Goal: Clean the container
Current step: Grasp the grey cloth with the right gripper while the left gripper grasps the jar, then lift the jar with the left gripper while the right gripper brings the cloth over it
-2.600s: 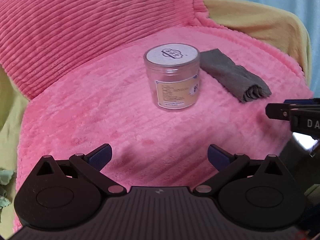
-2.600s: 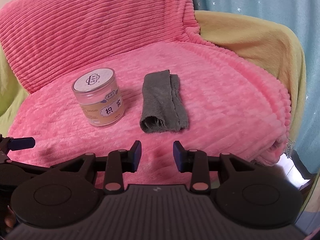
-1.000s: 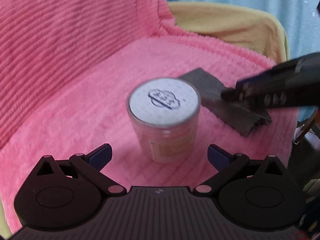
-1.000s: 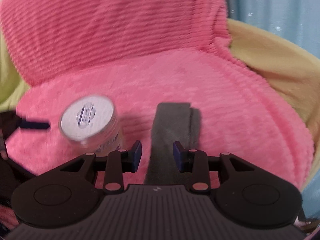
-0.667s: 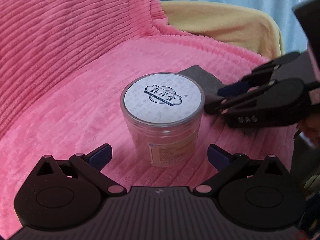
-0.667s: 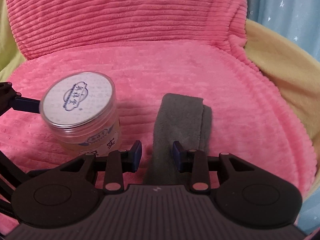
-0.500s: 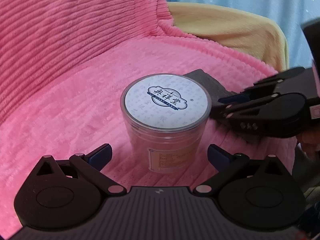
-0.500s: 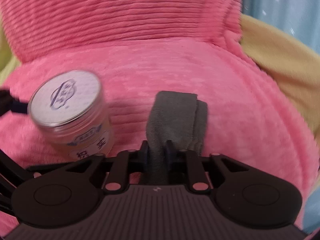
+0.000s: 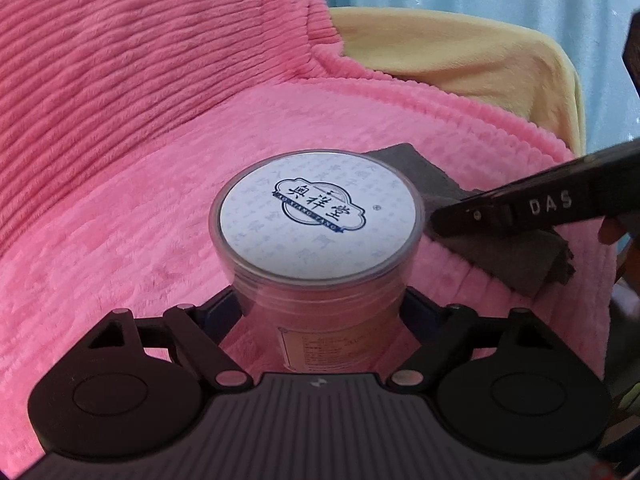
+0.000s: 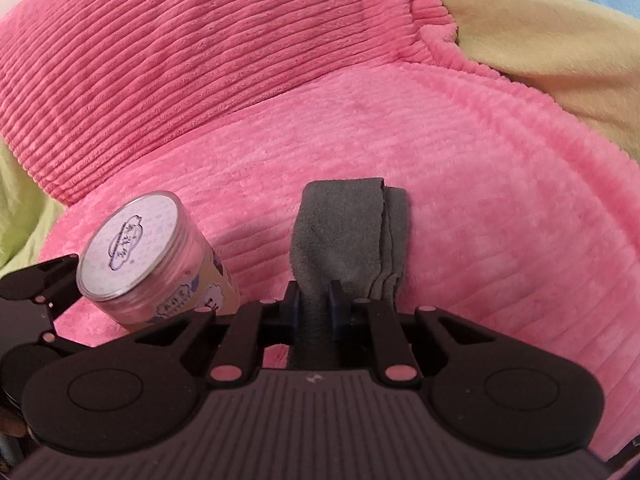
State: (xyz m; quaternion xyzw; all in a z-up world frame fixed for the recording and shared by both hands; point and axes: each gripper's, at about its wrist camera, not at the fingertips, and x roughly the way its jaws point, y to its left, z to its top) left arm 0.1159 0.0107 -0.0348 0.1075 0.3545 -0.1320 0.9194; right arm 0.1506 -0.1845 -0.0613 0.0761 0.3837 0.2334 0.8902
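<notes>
A: Both sets of jaws have closed since a moment ago: the left gripper (image 9: 322,312) now clamps the jar (image 9: 320,240) by its sides, and the right gripper (image 10: 316,306) pinches the grey cloth's (image 10: 344,232) near end.

B: So it's the pick-up step?

A: I'd say so; next the cloth must reach the jar. In the right view the jar sits lower left, lid tilted toward the upper left, long axis leaning off upright above the pink blanket (image 10: 460,184).

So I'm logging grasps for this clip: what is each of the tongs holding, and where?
Left tongs grip the clear jar by its sides, below the lid. Right tongs pinch the folded grey cloth at its near end.
</notes>
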